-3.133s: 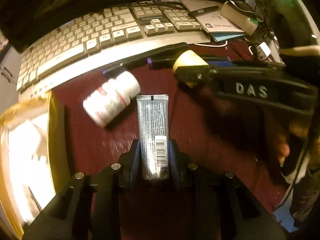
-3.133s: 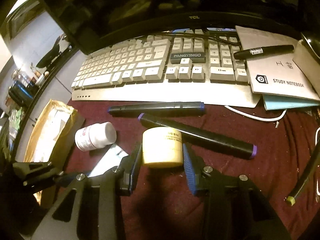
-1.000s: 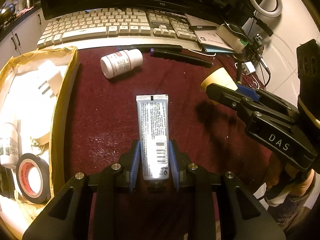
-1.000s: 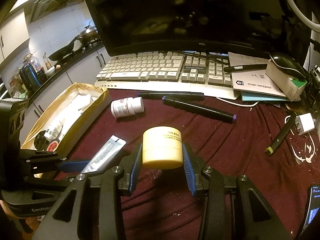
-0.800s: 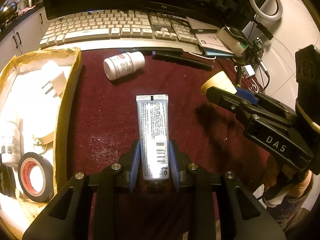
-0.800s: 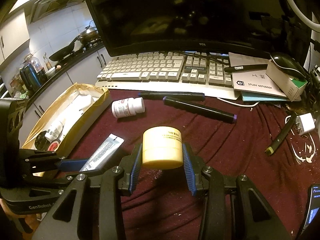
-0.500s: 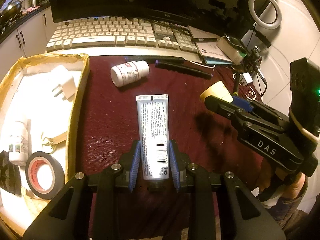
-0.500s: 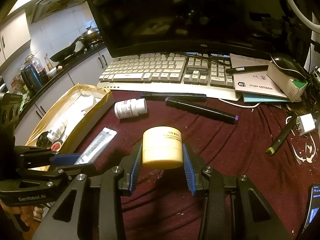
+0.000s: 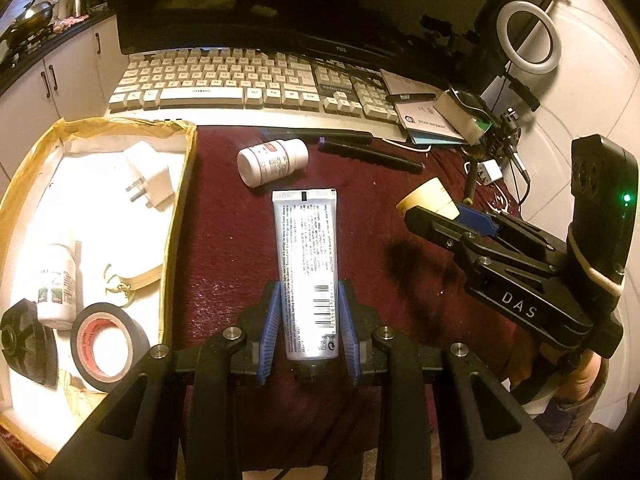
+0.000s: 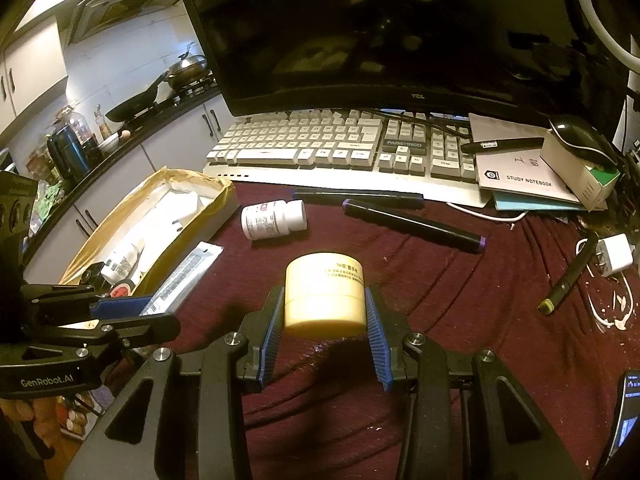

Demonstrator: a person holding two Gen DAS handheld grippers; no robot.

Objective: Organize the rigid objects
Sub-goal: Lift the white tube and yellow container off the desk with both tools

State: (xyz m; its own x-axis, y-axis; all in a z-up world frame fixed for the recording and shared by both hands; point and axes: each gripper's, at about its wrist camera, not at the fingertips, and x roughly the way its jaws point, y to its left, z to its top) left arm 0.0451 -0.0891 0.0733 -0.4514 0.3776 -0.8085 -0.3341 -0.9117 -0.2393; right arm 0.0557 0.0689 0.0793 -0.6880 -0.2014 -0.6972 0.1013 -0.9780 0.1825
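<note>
My left gripper (image 9: 308, 320) is shut on a silver tube (image 9: 307, 264) with a barcode, held in the air above the dark red cloth; the tube (image 10: 182, 276) also shows in the right wrist view, with the left gripper (image 10: 132, 312) at the lower left. My right gripper (image 10: 325, 328) is shut on a pale yellow jar (image 10: 324, 290), lifted off the cloth. In the left wrist view the jar (image 9: 430, 198) and right gripper (image 9: 452, 216) hang at the right. A white pill bottle (image 9: 274, 161) lies on its side near two black markers (image 9: 370, 153).
An open cardboard box (image 9: 176, 216) at the left holds a white plug (image 9: 154, 180), a small bottle (image 9: 56, 284), a tape roll (image 9: 106, 346) and a black knob. A keyboard (image 10: 320, 146), monitor, notebook (image 10: 520, 168), mouse, charger (image 10: 614, 254) and pen (image 10: 568, 280) lie around the cloth.
My left gripper has risen and drawn back with the tube, so more of the box and desk shows. The right gripper holds still with the jar.
</note>
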